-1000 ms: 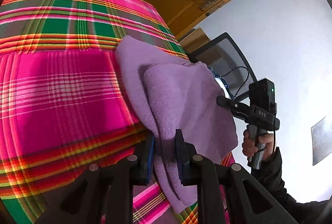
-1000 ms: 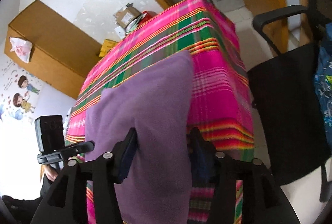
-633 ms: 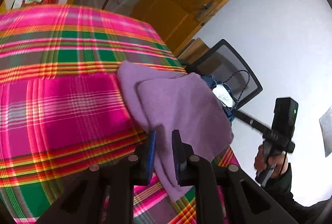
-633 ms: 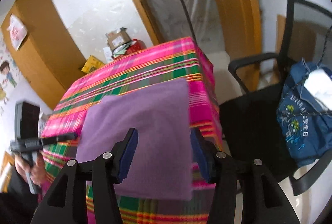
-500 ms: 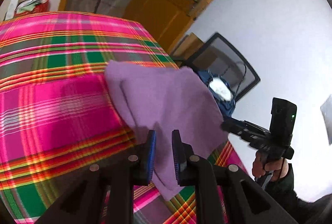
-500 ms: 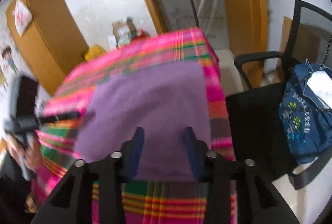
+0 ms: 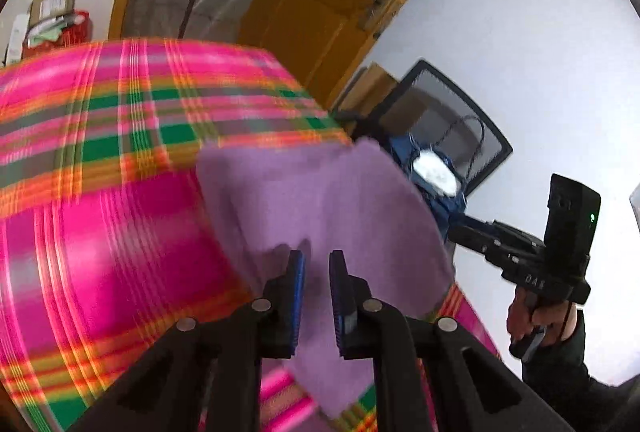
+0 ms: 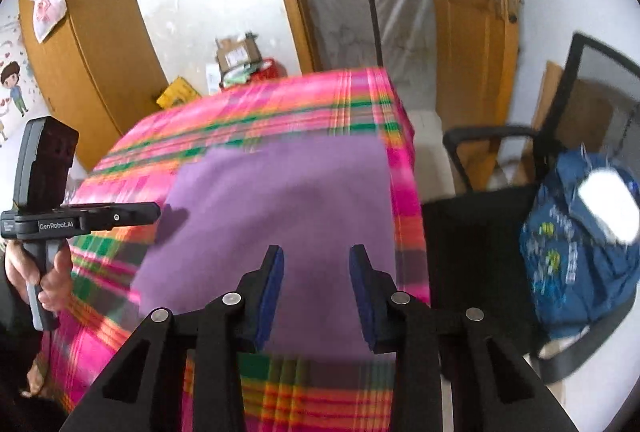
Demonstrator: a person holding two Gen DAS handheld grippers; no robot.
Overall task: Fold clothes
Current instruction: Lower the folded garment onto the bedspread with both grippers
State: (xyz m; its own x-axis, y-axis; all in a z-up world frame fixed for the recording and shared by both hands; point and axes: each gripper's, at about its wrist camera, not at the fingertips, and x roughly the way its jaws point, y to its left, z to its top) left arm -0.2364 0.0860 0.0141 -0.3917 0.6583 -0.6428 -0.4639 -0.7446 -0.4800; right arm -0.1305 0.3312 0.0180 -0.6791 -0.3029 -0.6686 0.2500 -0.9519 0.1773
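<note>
Released since a second ago, purple cloth (image 8: 280,216) lies flat on plaid worktop (image 8: 256,116); left hand-held gripper (image 7: 317,296) narrowly parted, right hand-held gripper (image 8: 316,288) wide apart, both empty.

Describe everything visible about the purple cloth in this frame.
The purple cloth is a plain, soft, fleecy-looking piece, folded into a rough rectangle with layered edges visible in the left wrist view. It lies flat on the plaid tablecloth, at the table's near right corner, its front edge draping over the side. Neither gripper holds it; both hover over it with jaws apart.
</note>
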